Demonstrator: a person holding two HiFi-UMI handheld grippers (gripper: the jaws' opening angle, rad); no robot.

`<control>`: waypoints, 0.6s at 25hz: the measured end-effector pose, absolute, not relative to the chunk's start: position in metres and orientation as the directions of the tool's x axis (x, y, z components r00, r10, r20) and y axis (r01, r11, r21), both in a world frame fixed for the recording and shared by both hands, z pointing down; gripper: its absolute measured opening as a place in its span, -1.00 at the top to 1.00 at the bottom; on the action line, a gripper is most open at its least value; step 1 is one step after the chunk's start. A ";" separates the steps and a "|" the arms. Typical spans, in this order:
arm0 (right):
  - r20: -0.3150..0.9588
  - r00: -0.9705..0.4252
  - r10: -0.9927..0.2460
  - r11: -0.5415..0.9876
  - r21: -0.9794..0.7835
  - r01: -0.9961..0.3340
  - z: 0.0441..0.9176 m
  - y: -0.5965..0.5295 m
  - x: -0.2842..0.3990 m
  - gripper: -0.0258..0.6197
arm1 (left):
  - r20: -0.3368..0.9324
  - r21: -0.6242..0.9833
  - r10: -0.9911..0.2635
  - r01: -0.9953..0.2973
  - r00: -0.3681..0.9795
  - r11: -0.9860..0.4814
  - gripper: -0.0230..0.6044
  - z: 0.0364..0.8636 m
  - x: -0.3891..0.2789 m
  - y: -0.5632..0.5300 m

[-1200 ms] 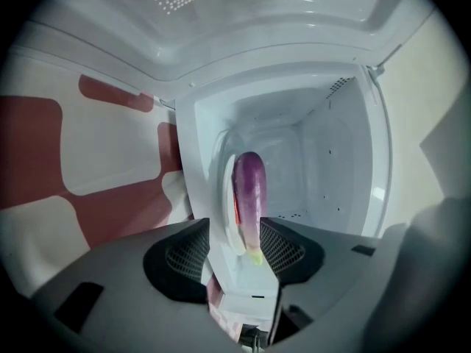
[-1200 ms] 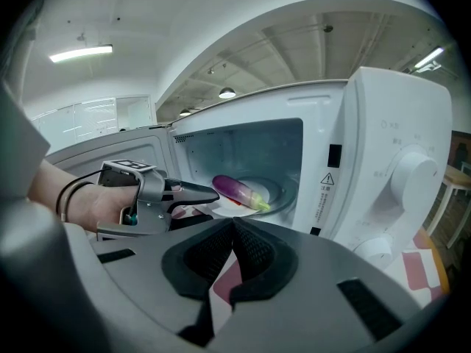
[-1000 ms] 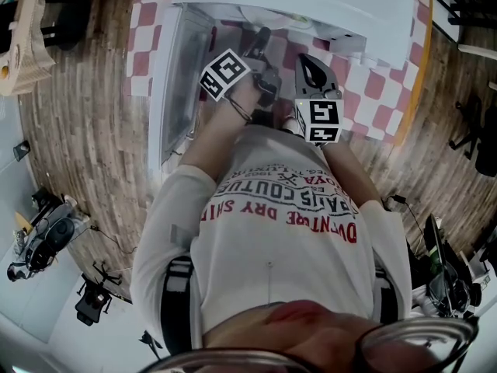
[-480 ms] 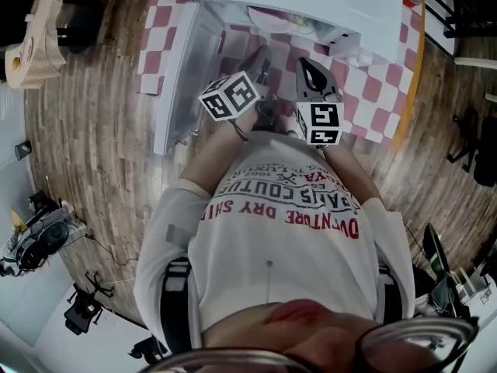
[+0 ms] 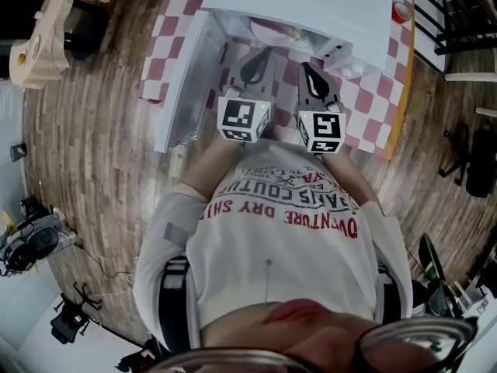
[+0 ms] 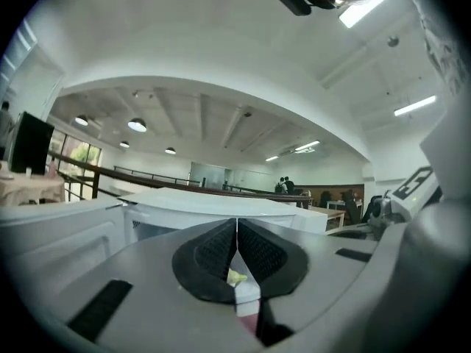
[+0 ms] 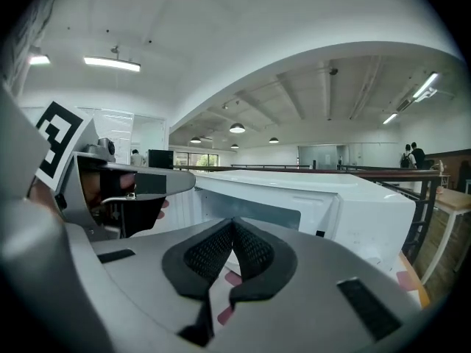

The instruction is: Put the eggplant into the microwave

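Observation:
The white microwave (image 5: 311, 2) stands on the checked table with its door (image 5: 182, 76) swung open to the left. Inside the cavity a purplish shape (image 5: 272, 28) shows, apparently the eggplant, mostly hidden under the microwave's top. My left gripper (image 5: 256, 57) hovers in front of the opening, shut and empty; in the left gripper view (image 6: 237, 223) its pads meet, and a small yellow-green bit (image 6: 235, 276) shows behind them. Beside it my right gripper (image 5: 309, 70) is also shut with nothing in it, pointing at the microwave (image 7: 353, 204) in the right gripper view (image 7: 232, 223).
A red-and-white checked cloth (image 5: 365, 92) covers the table, with a tape roll (image 5: 401, 12) near its far right edge. Wooden floor lies around it. A wooden stand (image 5: 46, 37) is at the left, black chairs (image 5: 466, 162) at the right, camera gear (image 5: 35, 243) lower left.
Both grippers have risen and come back from the microwave opening. The left gripper has rolled so that its marker cube now faces the head camera.

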State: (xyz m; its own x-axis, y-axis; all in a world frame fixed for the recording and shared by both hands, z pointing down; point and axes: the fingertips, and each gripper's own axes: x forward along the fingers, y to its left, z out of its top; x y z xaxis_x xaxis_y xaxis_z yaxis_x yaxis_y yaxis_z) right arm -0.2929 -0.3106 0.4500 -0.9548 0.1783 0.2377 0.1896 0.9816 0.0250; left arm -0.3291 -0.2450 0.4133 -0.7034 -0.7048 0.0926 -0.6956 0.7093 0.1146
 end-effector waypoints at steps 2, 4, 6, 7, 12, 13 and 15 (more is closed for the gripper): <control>0.230 -0.956 0.183 0.981 0.025 0.194 0.449 -0.310 -0.291 0.85 | 0.059 0.039 -0.698 -0.698 -0.713 0.716 0.84 0.405 -0.326 -0.245; 0.228 -0.955 0.189 0.980 0.025 0.200 0.448 -0.308 -0.290 0.85 | 0.036 -0.012 -0.693 -0.693 -0.720 0.721 0.84 0.400 -0.324 -0.244; 0.236 -0.952 0.194 0.978 0.026 0.206 0.448 -0.305 -0.290 0.85 | 0.046 -0.009 -0.687 -0.688 -0.725 0.726 0.84 0.402 -0.324 -0.242; 0.241 -0.951 0.194 0.978 0.028 0.207 0.449 -0.304 -0.290 0.85 | 0.056 0.003 -0.685 -0.686 -0.726 0.728 0.84 0.404 -0.325 -0.241; 0.252 -0.949 0.188 0.980 0.019 0.199 0.452 -0.305 -0.290 0.85 | 0.071 0.036 -0.682 -0.682 -0.728 0.731 0.84 0.409 -0.327 -0.240; 0.254 -0.949 0.186 0.980 0.020 0.198 0.452 -0.305 -0.289 0.85 | 0.069 0.039 -0.681 -0.680 -0.729 0.732 0.84 0.409 -0.326 -0.240; 0.257 -0.949 0.185 0.980 0.023 0.198 0.452 -0.305 -0.288 0.85 | 0.072 0.046 -0.681 -0.679 -0.729 0.732 0.84 0.410 -0.324 -0.240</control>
State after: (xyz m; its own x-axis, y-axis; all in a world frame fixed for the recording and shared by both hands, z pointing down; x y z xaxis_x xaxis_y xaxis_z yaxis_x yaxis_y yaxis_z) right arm -0.2881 -0.3050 0.4521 -0.9486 0.1851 0.2565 0.1975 0.9800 0.0232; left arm -0.3239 -0.2402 0.4096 -0.7290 -0.6807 0.0723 -0.6793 0.7324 0.0465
